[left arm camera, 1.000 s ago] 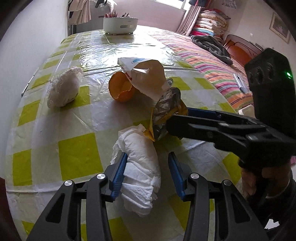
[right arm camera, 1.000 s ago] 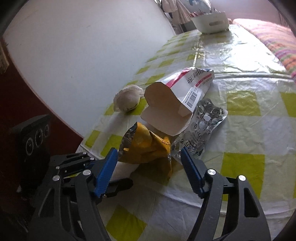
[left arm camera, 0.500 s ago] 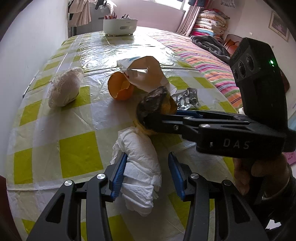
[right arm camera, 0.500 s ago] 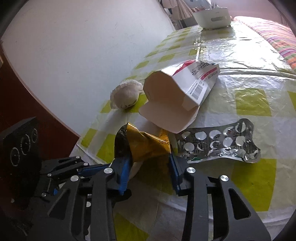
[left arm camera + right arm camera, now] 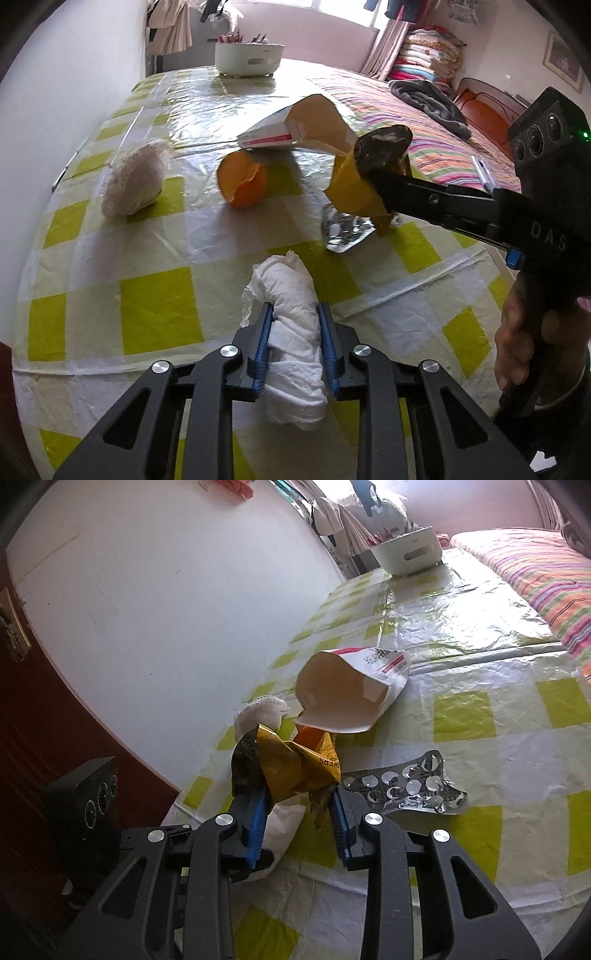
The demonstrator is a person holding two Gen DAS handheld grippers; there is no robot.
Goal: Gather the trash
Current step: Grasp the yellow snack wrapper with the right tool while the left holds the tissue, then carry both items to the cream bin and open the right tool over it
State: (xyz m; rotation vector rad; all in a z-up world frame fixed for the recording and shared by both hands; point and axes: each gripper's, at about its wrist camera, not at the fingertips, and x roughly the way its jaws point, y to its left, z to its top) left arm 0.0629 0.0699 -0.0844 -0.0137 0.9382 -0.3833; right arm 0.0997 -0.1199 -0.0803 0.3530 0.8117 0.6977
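The left tool (image 5: 294,345) has clamped the tissue wad (image 5: 291,339); the right tool (image 5: 298,814) has lifted the yellow wrapper (image 5: 291,771).

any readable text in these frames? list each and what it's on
"DAS" on the body of the right gripper, seen from the left wrist view.
"KERS", upside down and cut off, on the yellow wrapper that gripper holds.
Red-banded print on the paper carton: too blurred to read.
Print on the blister pack: too small to read.
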